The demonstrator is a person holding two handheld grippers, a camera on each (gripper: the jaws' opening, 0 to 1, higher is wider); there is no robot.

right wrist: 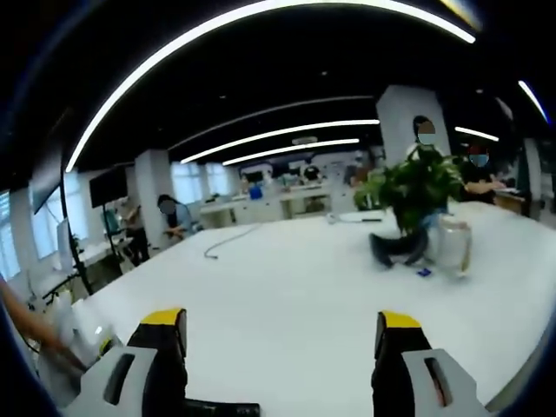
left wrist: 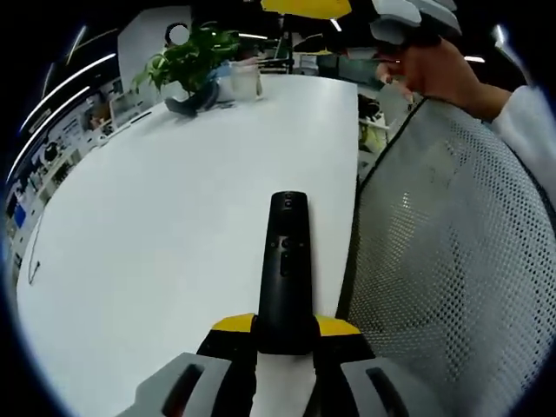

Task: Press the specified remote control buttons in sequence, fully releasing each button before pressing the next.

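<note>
A long black remote control (left wrist: 283, 274) points away from me over the white table (left wrist: 174, 217), its near end held between the yellow-tipped jaws of my left gripper (left wrist: 285, 328). Small buttons show on its upper face. At the top right of the left gripper view a person's hand holds the other gripper (left wrist: 408, 19) up in the air. In the right gripper view my right gripper (right wrist: 282, 334) stands open above the table (right wrist: 287, 295), nothing between its jaws. A dark end of the remote (right wrist: 221, 407) shows at the bottom edge there.
A potted green plant (right wrist: 413, 187) with a clear jar (right wrist: 453, 245) beside it stands on the far part of the table. A mesh chair back (left wrist: 452, 261) rises at the table's right edge. A cable (right wrist: 228, 241) lies on the table. People sit at desks beyond.
</note>
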